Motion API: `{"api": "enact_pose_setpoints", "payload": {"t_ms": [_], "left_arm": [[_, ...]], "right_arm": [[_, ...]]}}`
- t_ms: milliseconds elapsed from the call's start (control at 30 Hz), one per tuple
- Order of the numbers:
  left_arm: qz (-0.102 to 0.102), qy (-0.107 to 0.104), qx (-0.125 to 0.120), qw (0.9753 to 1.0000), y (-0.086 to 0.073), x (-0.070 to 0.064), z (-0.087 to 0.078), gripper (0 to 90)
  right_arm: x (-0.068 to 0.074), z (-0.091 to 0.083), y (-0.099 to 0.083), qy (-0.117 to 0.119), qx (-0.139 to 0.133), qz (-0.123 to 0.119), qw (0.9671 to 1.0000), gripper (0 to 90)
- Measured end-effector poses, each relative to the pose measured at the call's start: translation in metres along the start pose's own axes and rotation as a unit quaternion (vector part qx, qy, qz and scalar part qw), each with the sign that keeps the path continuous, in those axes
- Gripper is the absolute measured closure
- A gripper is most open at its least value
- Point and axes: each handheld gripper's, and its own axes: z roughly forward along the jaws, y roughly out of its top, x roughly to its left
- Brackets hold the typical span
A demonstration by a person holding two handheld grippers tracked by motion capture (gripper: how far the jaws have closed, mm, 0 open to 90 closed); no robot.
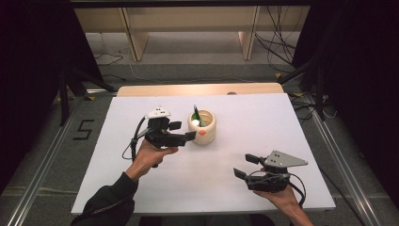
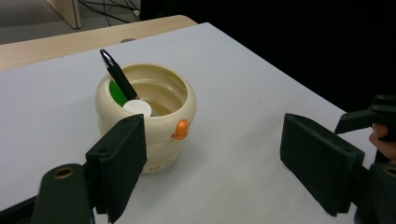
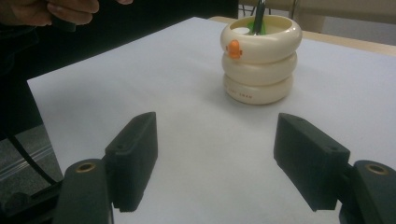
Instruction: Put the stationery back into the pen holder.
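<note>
A cream pot (image 1: 203, 127) with a pen (image 1: 196, 115) in it stands near the bench's (image 1: 263, 122) far edge, just beside the left tool (image 1: 184, 131), with bare sheet around it.

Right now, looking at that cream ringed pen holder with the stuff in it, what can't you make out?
- Cream ringed pen holder: its printed lettering is too small to read in both gripper views.
- Black pen: the lower part is hidden inside the holder in the left gripper view.
- Green item: mostly covered by the pen and rim, so its shape is unclear.
- White round disc: what it belongs to is hidden.
</note>
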Motion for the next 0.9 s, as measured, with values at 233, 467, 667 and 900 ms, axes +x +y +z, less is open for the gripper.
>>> {"api": "enact_pose_setpoints", "payload": {"t_ms": [233,467,667,900], "left_arm": [[0.008,-0.007,-0.008,0.9999,-0.013,-0.003,-0.009,21.1],[0.018,-0.012,-0.023,0.9995,-0.025,-0.008,-0.020,21.0],[0.028,-0.009,-0.038,0.9988,-0.039,-0.010,-0.032,20.7],[0.045,-0.012,-0.033,0.9984,-0.050,-0.013,-0.038,20.0]], "right_arm": [[0.001,0.001,0.000,0.000,-0.001,0.000,1.0000,31.4],[0.001,0.001,0.000,0.001,-0.004,0.001,1.0000,31.4],[0.001,0.001,0.000,0.001,-0.002,0.005,1.0000,31.4],[0.001,0.001,-0.001,0.003,-0.003,0.007,1.0000,31.3]]}}
